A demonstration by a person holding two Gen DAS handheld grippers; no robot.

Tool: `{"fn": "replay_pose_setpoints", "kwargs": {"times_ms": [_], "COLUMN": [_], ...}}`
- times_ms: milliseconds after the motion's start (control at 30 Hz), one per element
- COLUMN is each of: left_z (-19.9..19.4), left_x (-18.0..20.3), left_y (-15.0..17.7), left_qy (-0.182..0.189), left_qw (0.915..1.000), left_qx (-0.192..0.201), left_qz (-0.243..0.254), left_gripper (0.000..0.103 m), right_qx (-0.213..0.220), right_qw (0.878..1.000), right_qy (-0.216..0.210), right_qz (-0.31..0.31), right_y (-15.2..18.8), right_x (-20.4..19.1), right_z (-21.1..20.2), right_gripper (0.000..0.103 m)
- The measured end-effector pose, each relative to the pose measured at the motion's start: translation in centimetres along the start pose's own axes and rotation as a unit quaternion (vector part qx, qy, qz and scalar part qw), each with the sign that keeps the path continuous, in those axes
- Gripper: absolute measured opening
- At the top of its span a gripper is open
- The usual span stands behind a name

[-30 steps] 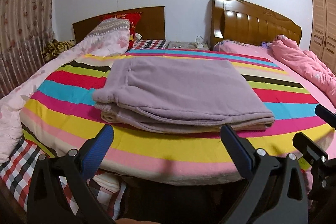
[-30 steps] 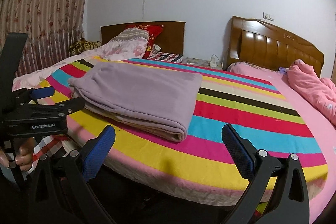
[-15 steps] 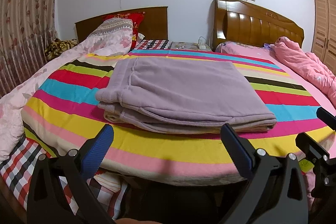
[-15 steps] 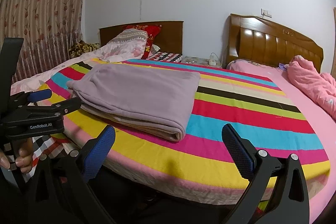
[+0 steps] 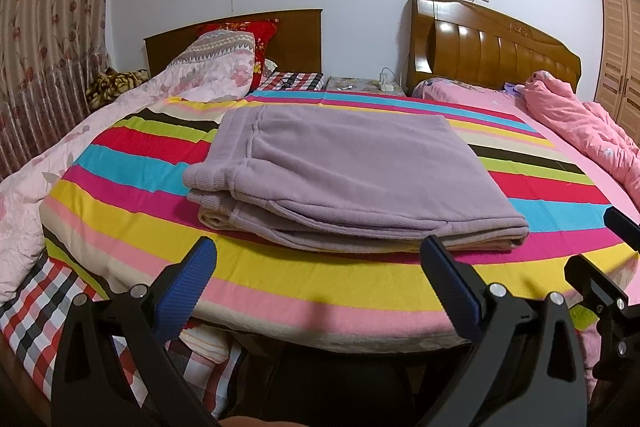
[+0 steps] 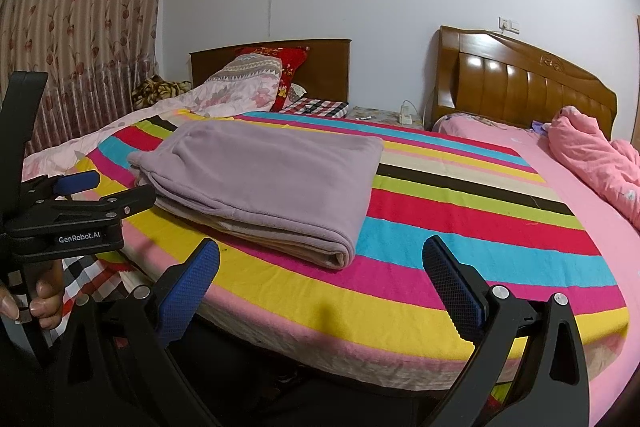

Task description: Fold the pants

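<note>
- We see the pants (image 5: 344,179) folded into a flat lilac stack on the striped blanket (image 5: 320,287), centre of the frame.
- Our left gripper (image 5: 320,279) hangs wide apart at lower centre, holding nothing.
- Our right gripper (image 6: 320,279) likewise gapes empty, pants at its centre left.

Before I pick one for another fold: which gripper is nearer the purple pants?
Left. The left gripper faces the purple pants head-on at their near edge; the right gripper sits off their right corner.
</note>
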State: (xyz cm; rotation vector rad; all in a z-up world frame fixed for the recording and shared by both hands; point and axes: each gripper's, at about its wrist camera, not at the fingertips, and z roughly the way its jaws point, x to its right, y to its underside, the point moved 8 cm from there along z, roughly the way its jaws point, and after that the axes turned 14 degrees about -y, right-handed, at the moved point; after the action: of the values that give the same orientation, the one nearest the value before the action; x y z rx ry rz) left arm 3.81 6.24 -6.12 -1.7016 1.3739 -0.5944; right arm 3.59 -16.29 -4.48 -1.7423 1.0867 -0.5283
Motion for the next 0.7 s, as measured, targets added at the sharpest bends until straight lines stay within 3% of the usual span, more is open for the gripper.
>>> {"fn": "replay_pose_setpoints", "kwargs": {"times_ms": [700], "left_z": [0.36], "left_x": [-0.24], "left_y": [0.26], "left_qy": [0.0], "left_qw": [1.0], "left_qx": [-0.007], "left_qz": [-0.003], "left_gripper": [0.101], "right_qx": [0.0], "right_qw": [1.0], "right_qy": [0.0], "right_qz": [-0.001], "right_y": [0.05], "right_x": [-0.17], "right_z": [-0.01], "right_gripper": [0.098]}}
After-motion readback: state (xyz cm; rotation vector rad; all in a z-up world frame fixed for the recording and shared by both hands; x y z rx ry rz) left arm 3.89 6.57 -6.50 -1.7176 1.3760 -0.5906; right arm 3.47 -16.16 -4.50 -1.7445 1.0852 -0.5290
